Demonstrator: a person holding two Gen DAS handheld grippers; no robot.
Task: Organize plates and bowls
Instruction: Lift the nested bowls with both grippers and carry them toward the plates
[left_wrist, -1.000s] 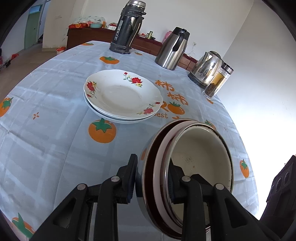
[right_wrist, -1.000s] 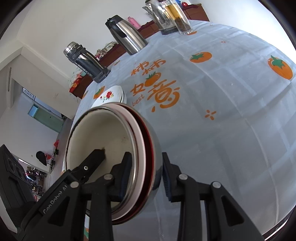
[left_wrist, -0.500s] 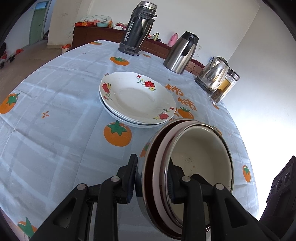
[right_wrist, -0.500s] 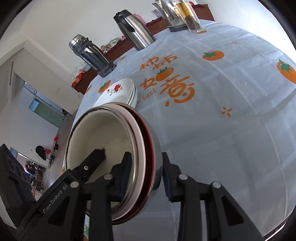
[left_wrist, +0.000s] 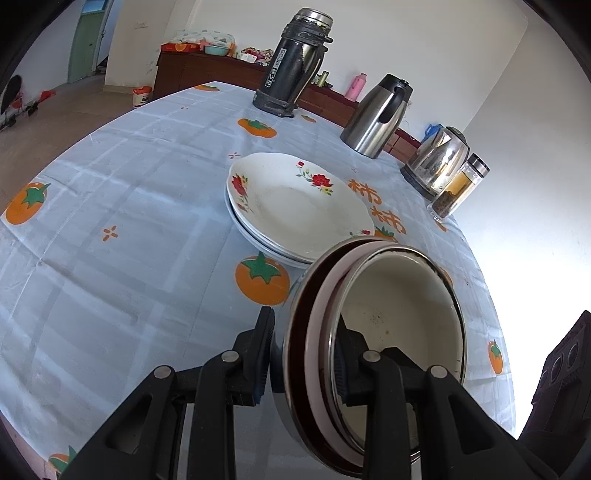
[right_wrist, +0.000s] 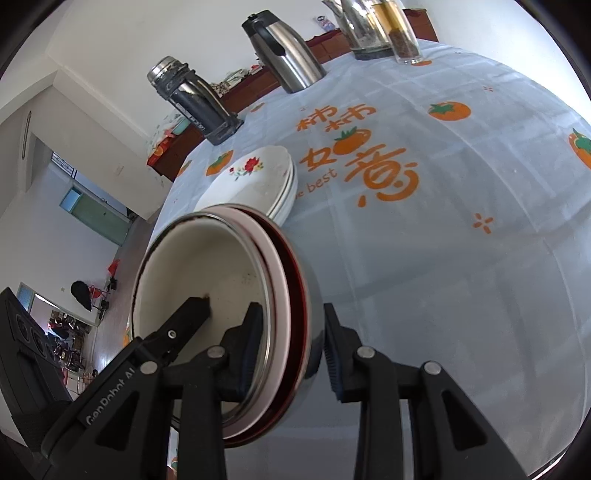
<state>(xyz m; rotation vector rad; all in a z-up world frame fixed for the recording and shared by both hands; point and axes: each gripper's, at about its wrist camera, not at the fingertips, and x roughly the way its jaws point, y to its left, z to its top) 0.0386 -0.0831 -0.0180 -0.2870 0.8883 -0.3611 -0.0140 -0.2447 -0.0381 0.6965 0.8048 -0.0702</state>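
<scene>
A stack of nested bowls (left_wrist: 399, 314), steel outside with dark red, pink and cream ones inside, hangs tilted above the tablecloth. My left gripper (left_wrist: 304, 343) is shut on its left rim, one finger outside and one inside. At the opposite rim my right gripper (right_wrist: 291, 325) is shut on the same bowls (right_wrist: 207, 273). Inside the cream bowl the left gripper's fingertip (right_wrist: 195, 304) shows in the right wrist view. A stack of white flowered plates (left_wrist: 295, 206) lies on the table just beyond the bowls, partly hidden behind them in the right wrist view (right_wrist: 255, 184).
At the table's far side stand a dark thermos (left_wrist: 295, 62), a steel jug (left_wrist: 376, 118), a kettle (left_wrist: 436, 162) and a glass jar (left_wrist: 458, 188). A wooden sideboard (left_wrist: 207, 70) runs along the wall. The round table (left_wrist: 110, 184) wears a persimmon-print cloth.
Both grippers have carried the bowls level across the table. The flowered plates now look nearer and larger in both views. The grips on the bowls are unchanged.
</scene>
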